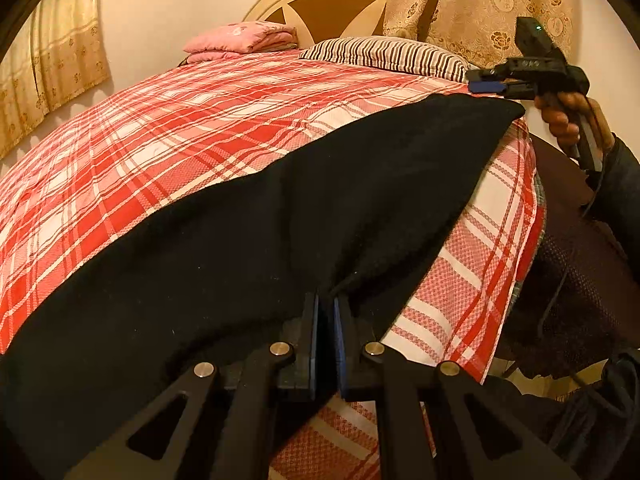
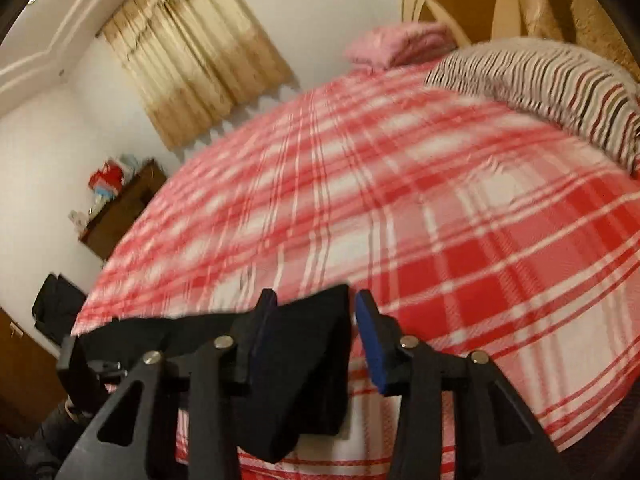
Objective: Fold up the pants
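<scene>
Left gripper (image 1: pixel 326 312) pinches one end of black pants (image 1: pixel 248 216), stretched lengthwise across the plaid bed (image 1: pixel 160 120); right gripper (image 2: pixel 316 308) straddles the far end, jaws apart.

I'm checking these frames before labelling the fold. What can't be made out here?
- Pants, left wrist view: the bottom-left end is cut off by the frame edge and the left gripper.
- Right gripper, right wrist view: motion blur; whether the open fingers touch the fabric corner between them is unclear.
- Items on the dresser, right wrist view: too small and blurred.
- Waistband or hem: neither view shows which.
</scene>
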`<state>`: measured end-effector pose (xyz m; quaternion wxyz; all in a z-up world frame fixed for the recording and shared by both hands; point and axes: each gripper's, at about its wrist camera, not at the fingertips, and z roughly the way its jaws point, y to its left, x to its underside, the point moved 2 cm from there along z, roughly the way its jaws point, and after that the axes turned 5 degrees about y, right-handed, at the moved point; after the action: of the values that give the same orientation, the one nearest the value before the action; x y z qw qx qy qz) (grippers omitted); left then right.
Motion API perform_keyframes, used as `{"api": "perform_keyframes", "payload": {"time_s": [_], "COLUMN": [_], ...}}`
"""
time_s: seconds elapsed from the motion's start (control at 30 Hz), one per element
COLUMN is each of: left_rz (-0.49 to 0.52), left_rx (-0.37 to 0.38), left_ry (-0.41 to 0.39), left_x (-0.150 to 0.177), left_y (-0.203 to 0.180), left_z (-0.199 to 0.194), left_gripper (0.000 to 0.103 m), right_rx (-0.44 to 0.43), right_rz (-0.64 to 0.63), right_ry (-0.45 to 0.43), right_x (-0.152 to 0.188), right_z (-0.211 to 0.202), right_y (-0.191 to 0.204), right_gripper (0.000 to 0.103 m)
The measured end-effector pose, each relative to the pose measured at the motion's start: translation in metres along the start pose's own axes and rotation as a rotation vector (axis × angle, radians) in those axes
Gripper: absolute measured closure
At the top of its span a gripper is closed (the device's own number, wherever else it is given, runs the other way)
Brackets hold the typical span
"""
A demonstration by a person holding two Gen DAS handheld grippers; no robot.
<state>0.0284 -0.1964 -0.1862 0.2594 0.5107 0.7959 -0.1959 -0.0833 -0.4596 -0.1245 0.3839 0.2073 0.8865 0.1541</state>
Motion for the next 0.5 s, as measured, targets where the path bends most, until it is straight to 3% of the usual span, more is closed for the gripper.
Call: {"api": "perform_keyframes", "payload": {"time_s": [0.07, 0.2, 0.27, 0.4, 0.5], "left_rz": [0.001, -0.004, -0.004, -0.012, -0.026], "left_rx": [-0.001, 0.0, 0.001, 0.004, 0.015], "left_ry": [0.001, 0.0, -0.003, -0.017, -0.031], "left_x": [0.0, -0.001, -0.001, -0.002, -0.004], "left_y": [0.0, 0.0, 0.0, 0.002, 0.004], "left_z": [0.0, 0.001, 0.0, -0.003, -0.009], "left_gripper": [0.096, 0.096, 0.096, 0.096, 0.096], "right_rx": [0.038, 0.016, 0.049, 0.1, 0.131], "right_rz": [-0.02, -0.042, -0.066, -0.108, -0.131], "right_ry": [0.028, 0.072, 0.078, 0.098, 0.06], "right_x": [0.002, 0.003, 0.001, 0.002, 0.001], "right_z": [0.012, 0.022, 0.025, 0.027, 0.019], "right_y": [0.004, 0.008, 0.011, 0.016, 0.022], "right_gripper": [0.06, 0.066, 0.091, 0.095, 0.097]}}
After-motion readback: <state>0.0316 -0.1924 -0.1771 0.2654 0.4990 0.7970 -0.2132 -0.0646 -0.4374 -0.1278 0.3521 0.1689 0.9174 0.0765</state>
